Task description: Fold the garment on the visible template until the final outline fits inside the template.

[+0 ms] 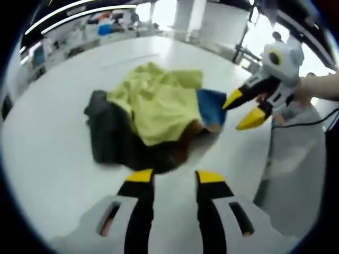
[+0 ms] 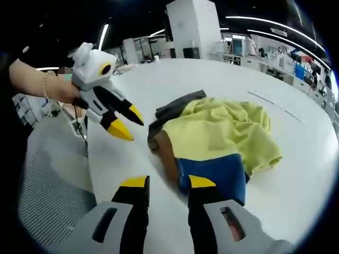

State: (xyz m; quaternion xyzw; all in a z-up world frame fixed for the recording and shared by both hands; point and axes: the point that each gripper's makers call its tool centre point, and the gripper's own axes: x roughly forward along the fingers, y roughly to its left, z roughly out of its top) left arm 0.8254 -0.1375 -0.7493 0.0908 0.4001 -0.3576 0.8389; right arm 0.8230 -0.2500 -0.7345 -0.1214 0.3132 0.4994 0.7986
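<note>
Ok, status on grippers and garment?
Left gripper open, right gripper open, both empty. Crumpled yellow garment unfolded atop dark, blue and brown clothes. No template seen.

My left gripper (image 1: 174, 177) hovers over the white table (image 1: 47, 153), jaws parted with bare table between the yellow tips, holding nothing. Just beyond the tips lies a crumpled heap: a yellow garment (image 1: 159, 103) on top, a dark grey cloth (image 1: 108, 129) spreading from under it toward the left, a blue patch (image 1: 212, 106) at its right end, a brown strip (image 1: 193, 129) below that. My right gripper (image 1: 246, 108) enters from the right, jaws apart, one tip just beside the blue patch. The table's near-right edge curves past it.
</note>
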